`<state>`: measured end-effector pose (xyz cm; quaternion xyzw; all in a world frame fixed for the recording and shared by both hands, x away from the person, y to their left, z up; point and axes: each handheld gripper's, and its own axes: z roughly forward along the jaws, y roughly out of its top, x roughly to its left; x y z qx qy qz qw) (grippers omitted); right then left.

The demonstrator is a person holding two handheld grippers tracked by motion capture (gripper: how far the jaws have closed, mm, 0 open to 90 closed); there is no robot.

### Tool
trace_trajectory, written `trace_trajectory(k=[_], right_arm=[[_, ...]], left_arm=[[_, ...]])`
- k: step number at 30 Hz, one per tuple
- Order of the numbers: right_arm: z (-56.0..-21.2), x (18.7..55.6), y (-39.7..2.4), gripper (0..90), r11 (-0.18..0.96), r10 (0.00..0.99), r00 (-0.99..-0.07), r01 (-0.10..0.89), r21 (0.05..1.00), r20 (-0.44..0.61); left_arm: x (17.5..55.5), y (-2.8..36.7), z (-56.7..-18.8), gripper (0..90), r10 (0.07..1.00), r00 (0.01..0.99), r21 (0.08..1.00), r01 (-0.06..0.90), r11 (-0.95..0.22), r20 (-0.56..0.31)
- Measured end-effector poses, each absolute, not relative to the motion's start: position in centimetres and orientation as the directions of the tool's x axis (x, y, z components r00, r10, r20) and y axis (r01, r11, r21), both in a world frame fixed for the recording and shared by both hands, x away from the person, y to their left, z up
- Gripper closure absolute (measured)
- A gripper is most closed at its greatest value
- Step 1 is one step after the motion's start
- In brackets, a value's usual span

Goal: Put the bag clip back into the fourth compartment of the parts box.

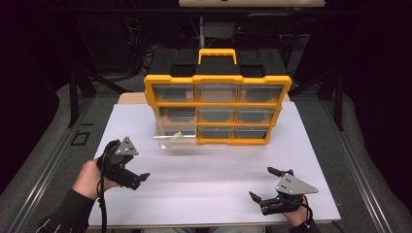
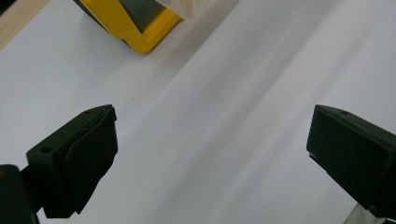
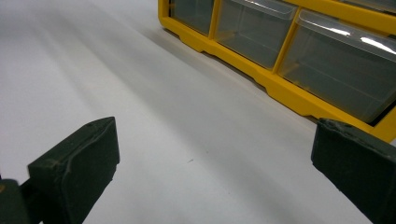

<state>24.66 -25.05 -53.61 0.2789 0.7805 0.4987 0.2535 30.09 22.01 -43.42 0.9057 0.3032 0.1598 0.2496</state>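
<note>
A yellow organizer cabinet [image 1: 217, 104] with clear drawers and a black-and-yellow handle stands upright at the back of the white table top [image 1: 214, 170]. Its bottom-left drawer [image 1: 175, 140] is pulled out, and a small green item [image 1: 175, 137] lies inside. My left gripper [image 1: 137, 165] hovers open in front of that drawer, nothing between its jaws. My right gripper [image 1: 261, 182] is open and empty near the front right. The left gripper view has the left gripper [image 2: 210, 140] over bare white surface, with the cabinet's corner [image 2: 140, 28] beyond. The right gripper [image 3: 215, 149] faces the cabinet's lower frame [image 3: 280, 88].
The white table top has a thin wooden strip [image 1: 131, 98] showing behind it at the left. Dark floor and black frame legs [image 1: 73, 97] surround the table. Cables hang behind the cabinet. Open white surface lies between the two grippers.
</note>
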Motion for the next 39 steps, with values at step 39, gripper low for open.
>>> trace_trajectory(k=[39], right_arm=[[-53.7, 24.7, -25.0, 0.7, 0.349, 0.690, -0.714, 0.184, 0.919, -0.119]], left_arm=[[27.6, 23.3, -52.0, 0.3, 0.701, 0.711, 0.571, 0.556, -0.605, 0.050]])
